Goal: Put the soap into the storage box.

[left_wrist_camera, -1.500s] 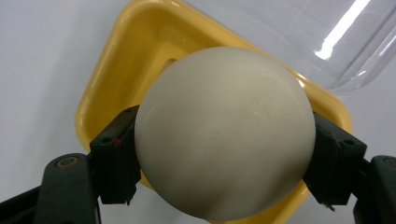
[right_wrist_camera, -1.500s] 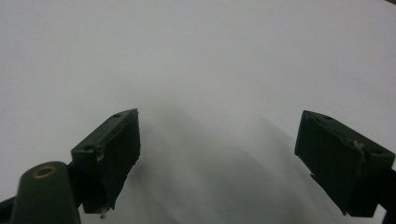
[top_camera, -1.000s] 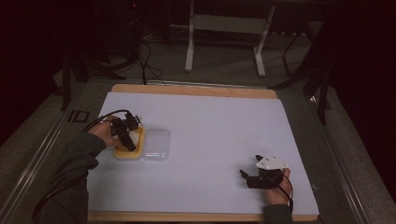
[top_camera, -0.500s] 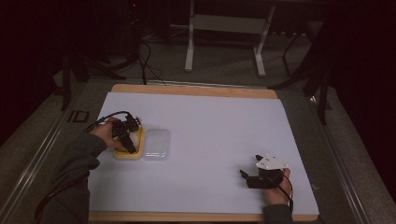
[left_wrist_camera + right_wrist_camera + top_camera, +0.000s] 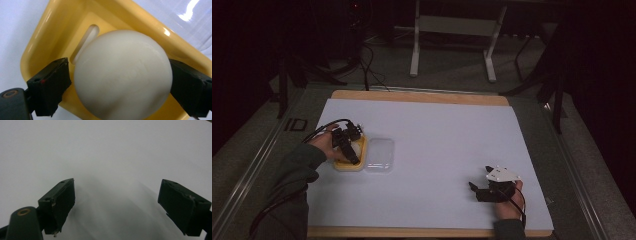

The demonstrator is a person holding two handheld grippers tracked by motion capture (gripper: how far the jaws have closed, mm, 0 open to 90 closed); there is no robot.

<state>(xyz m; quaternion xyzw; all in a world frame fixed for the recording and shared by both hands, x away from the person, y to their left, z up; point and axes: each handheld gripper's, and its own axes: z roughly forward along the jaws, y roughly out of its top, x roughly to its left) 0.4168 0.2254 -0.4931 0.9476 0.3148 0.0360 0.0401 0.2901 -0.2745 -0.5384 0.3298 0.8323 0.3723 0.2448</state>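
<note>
Left tongs [image 5: 120, 82] are clamped on a white ball [image 5: 122, 75] over the yellow tray [image 5: 50, 40], right tongs [image 5: 125, 205] gaping over bare tabletop [image 5: 105, 150].

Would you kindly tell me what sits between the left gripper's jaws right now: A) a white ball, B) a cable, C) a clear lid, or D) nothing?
A: in the left gripper view, the left gripper has a jaw on either side of the white ball, over the yellow tray.

"ID" on the table frame [image 5: 293, 125]
</note>
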